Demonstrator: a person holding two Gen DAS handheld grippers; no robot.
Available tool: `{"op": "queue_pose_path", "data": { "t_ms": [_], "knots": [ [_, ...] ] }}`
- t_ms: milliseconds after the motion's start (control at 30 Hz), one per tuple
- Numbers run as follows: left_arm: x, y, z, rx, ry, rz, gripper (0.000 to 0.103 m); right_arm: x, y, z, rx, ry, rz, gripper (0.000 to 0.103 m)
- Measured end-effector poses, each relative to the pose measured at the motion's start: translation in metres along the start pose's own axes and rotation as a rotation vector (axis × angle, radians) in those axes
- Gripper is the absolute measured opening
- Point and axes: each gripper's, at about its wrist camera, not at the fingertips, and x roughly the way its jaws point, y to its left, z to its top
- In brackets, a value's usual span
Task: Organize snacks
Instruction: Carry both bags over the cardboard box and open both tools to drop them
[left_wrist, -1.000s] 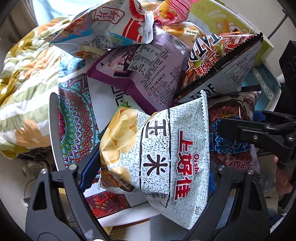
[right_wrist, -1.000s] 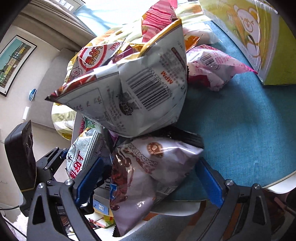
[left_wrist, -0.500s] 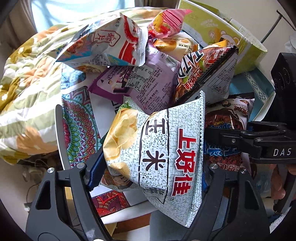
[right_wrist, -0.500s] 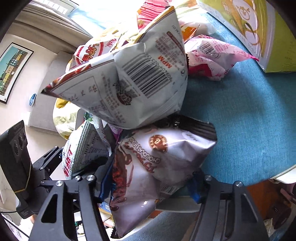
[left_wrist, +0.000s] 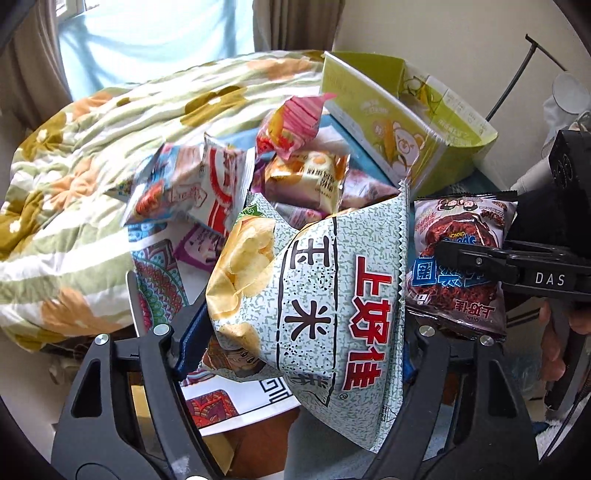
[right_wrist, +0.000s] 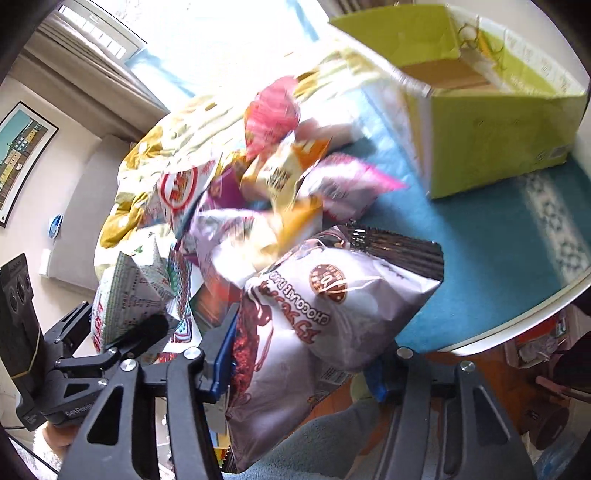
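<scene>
My left gripper (left_wrist: 295, 343) is shut on a grey speckled corn-snack bag with red lettering (left_wrist: 325, 295), held up off the table. My right gripper (right_wrist: 303, 354) is shut on a silvery brown chocolate-snack bag (right_wrist: 332, 317), also lifted; that bag shows in the left wrist view (left_wrist: 461, 258) beside the right gripper's arm. The grey bag shows in the right wrist view (right_wrist: 125, 291). A pile of other snack bags (left_wrist: 266, 173) lies on the table beyond. An open green cardboard box (left_wrist: 406, 122) stands at the back right, also in the right wrist view (right_wrist: 491, 129).
The round table has a blue cloth (right_wrist: 480, 258) and a patterned mat (left_wrist: 159, 280). A flowered quilt (left_wrist: 74, 184) lies on the bed to the left. The table's white edge (right_wrist: 517, 317) is close under my right gripper.
Both grippers have pulled back and up with their bags, away from the pile. The brown-and-white bag that leaned over the chocolate bag is out of view. The box interior now shows.
</scene>
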Motion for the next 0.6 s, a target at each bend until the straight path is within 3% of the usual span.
{"op": "queue_pose_path", "data": {
  "t_ms": [300,600],
  "knots": [
    [-0.006,-0.038,0.072,0.02,-0.095,0.035,0.075,-0.06,-0.012,0.044,-0.056,-0.122,-0.031,0.053],
    [0.006,-0.102,0.176,-0.057,-0.183,0.129,0.075,-0.094,-0.048,0.143,-0.181,-0.209,0.0,0.052]
  ]
}}
